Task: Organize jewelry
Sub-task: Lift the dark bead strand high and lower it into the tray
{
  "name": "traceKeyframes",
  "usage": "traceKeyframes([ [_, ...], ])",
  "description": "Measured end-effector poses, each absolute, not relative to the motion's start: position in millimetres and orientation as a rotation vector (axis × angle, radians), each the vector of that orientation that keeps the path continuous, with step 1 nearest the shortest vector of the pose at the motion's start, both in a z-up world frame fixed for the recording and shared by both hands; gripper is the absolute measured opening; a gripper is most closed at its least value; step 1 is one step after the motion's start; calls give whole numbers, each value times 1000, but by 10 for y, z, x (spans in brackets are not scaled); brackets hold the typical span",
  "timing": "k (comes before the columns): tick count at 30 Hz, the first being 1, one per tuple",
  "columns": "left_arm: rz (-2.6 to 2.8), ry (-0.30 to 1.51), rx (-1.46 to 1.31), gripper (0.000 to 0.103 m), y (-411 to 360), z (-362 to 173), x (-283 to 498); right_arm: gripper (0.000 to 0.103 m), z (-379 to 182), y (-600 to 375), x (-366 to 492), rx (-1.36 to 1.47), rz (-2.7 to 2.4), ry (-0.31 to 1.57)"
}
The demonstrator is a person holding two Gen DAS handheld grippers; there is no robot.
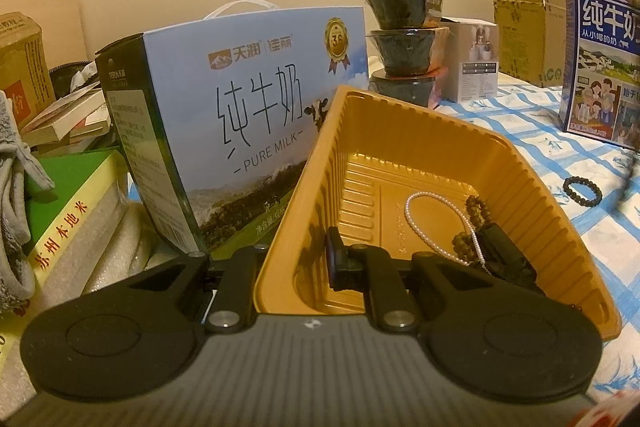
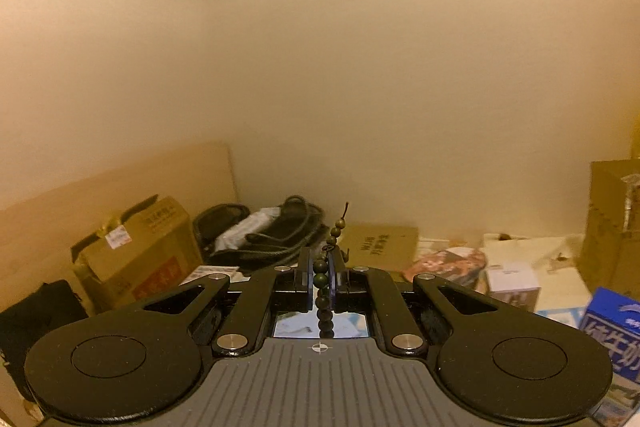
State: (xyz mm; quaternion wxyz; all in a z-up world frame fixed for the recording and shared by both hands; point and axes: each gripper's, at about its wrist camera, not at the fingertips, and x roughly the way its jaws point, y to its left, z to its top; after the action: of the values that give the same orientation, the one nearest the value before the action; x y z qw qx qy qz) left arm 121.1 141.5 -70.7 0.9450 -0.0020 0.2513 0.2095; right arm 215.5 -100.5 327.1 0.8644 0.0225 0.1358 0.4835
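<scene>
The left gripper is pinching the near left wall of the gold tray, one finger inside the tray and the other hidden outside the wall, and the tray is sitting tilted, its far corner leaning up toward the milk box. Inside the tray, at the near right, a pearl strand is lying looped beside brown beads and a dark object I cannot make out. A dark bracelet is lying on the checked cloth, well to the right of the tray. The right gripper is held up facing the bare wall, its jaws pressed together on a green bead string; the beads are running between the pads, one end sticking up past the tips and the rest trailing back toward the camera
</scene>
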Motion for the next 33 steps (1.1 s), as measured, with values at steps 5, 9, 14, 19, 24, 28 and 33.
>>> traceKeyframes([
  [5,425,514,-7,13,1418,-704,1211,7,3115,-721,2194,57,1052,307],
  [9,426,514,-9,13,1420,-703,1212,7,2859,-446,2250,38,1066,364],
  [14,424,515,-10,13,1417,-700,1215,7,2441,-141,2407,19,1063,481],
  [19,423,516,-11,13,1424,-695,1215,7,2037,26,2536,7,1049,589],
  [24,422,516,-13,13,1425,-693,1216,7,1646,81,2611,10,1022,676],
  [28,423,517,-11,13,1425,-695,1216,7,1337,91,2640,35,1009,744],
  [33,424,517,-11,13,1424,-695,1216,7,1048,106,2633,38,984,798],
])
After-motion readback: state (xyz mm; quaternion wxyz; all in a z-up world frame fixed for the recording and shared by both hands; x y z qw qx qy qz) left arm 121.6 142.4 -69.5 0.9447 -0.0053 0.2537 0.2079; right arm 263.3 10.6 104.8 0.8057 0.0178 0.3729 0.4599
